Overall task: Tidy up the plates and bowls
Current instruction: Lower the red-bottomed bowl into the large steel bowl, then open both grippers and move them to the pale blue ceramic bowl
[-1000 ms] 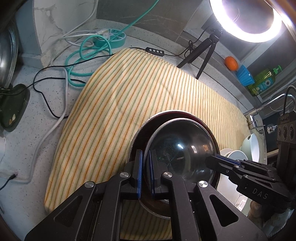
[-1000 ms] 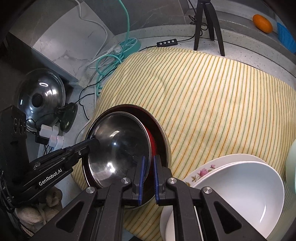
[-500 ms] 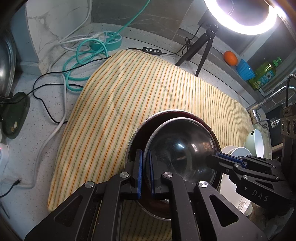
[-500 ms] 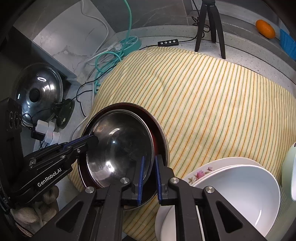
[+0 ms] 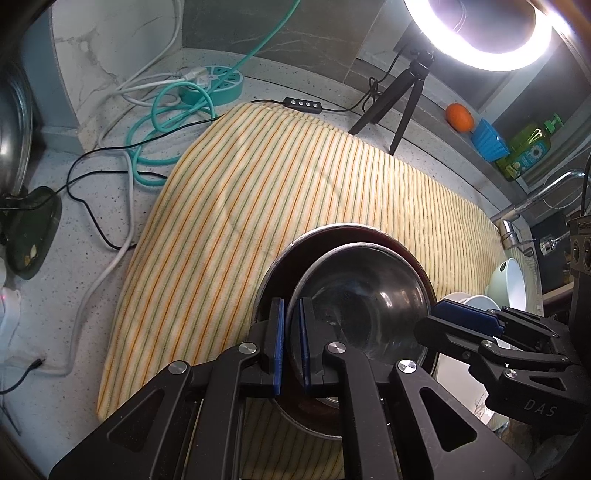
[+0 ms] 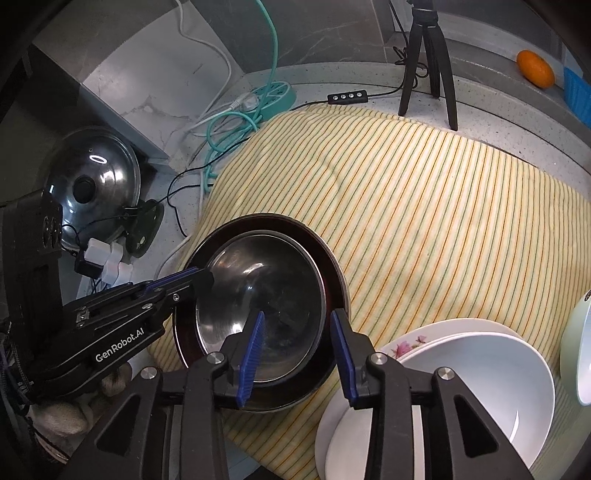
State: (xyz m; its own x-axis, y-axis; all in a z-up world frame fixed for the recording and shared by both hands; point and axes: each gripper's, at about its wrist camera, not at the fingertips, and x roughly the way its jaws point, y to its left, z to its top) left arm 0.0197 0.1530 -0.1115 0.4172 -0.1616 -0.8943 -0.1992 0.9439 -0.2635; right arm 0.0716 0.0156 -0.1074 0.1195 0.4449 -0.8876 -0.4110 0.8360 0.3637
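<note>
Lettering first: "GenRobot.AI" in white on the left gripper body, seen from the right wrist; "DAS" on the right gripper body, seen from the left wrist. Label on the green soap bottle too small to read.

Surface: speckled grey counter, mostly covered by a yellow striped cloth. Marble-look wall panels behind. Ring light on a black tripod at the back edge, inline switch on its cord. Teal power strip with looped teal and white cables at the far left corner. Glass pot lid propped at the left. Orange and blue cup on the rear ledge; tap at the right.

Steel bowl nested inside a dark red bowl, both on the near edge of the cloth. Left gripper clamped tight on the steel bowl's left rim, one pad inside, one outside. Right gripper jaws opening, straddling the right rims of both bowls, blue pads clear of the metal. White bowl stacked on a floral plate just right of the nested pair; pale green bowl tilted at the far right.
</note>
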